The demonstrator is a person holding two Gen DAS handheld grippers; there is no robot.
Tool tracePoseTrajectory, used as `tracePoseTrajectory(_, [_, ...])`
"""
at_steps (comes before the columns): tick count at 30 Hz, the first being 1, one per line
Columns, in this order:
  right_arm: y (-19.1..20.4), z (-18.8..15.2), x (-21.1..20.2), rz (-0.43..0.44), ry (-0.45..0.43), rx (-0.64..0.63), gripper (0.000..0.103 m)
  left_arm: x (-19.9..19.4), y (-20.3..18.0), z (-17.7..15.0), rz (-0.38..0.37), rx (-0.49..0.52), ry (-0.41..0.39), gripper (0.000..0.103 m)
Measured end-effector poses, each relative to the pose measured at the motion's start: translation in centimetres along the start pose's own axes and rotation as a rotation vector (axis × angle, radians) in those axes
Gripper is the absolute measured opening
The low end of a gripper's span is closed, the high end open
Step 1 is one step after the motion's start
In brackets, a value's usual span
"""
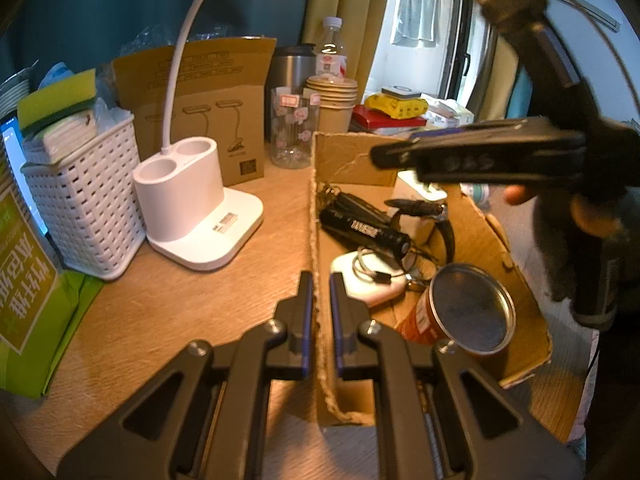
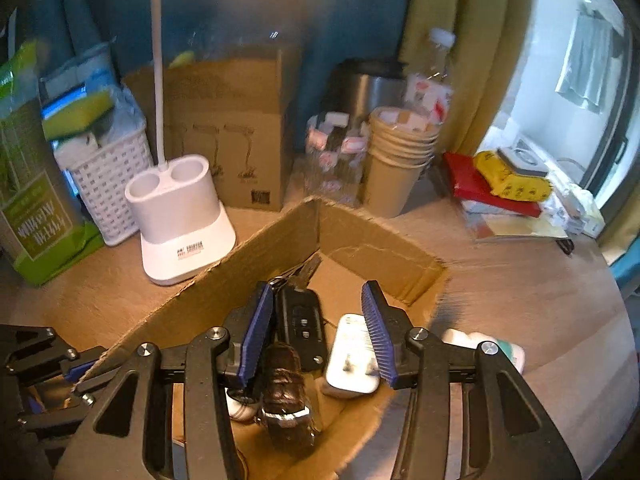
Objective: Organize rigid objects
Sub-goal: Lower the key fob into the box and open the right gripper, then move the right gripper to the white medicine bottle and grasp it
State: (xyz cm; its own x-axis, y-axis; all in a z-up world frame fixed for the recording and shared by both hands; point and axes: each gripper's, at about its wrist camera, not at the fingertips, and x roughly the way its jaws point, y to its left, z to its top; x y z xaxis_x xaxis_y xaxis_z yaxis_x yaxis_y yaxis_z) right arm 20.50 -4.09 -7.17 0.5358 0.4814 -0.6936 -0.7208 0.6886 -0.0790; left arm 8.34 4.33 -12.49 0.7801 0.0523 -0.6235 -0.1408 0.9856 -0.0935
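An open cardboard box (image 1: 492, 236) (image 2: 360, 248) sits on the wooden table. My left gripper (image 1: 320, 300) is shut on the box's left wall (image 1: 316, 264), one finger on each side. Inside lie a black flashlight (image 1: 368, 232) (image 2: 286, 392), a black car key (image 2: 300, 320), a white charger (image 2: 352, 356), a white case (image 1: 368, 280) and an orange can (image 1: 460, 312). My right gripper (image 2: 320, 332) is open and empty, hovering over the box above the key and charger. It also shows in the left wrist view (image 1: 460, 156), over the box.
A white lamp base (image 1: 192, 208) (image 2: 180, 216) stands left of the box. Behind are a white basket (image 1: 84, 196), a lamp carton (image 2: 228, 128), paper cups (image 2: 400, 160), a glass jar (image 1: 292, 128), a steel flask and a bottle. A white tube (image 2: 484, 344) lies right of the box.
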Motion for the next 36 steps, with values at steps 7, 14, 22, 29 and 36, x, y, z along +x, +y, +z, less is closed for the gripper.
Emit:
tracePoseTrajectory(7, [-1.8,-0.9,-2.1,-0.039,-0.042,0.042,0.05,0.1,0.1,-0.1,0.002,-0.004,0.002,0.009])
tracePoseTrajectory(14, [-3.4,-2.4,-3.6,-0.072,-0.07,0.077,0.059,0.1,0.2,-0.1,0.003,-0.006,0.003,0.009])
tracePoseTrajectory(22, [-6.4,-3.8,-4.4,-0.12,-0.087,0.16,0.061,0.2,0.2,-0.1,0.003,-0.007,0.003,0.009])
tracePoseTrajectory(29, [-7.6,-5.1,-4.2,-0.171,-0.075,0.168,0.062,0.2,0.2,-0.1,0.003,-0.004,0.002,0.009])
tracePoseTrajectory(36, [-9.0,-6.3,-4.2,-0.189,-0.062,0.194,0.066,0.3,0.2,-0.1,0.004,-0.006,0.002,0.009])
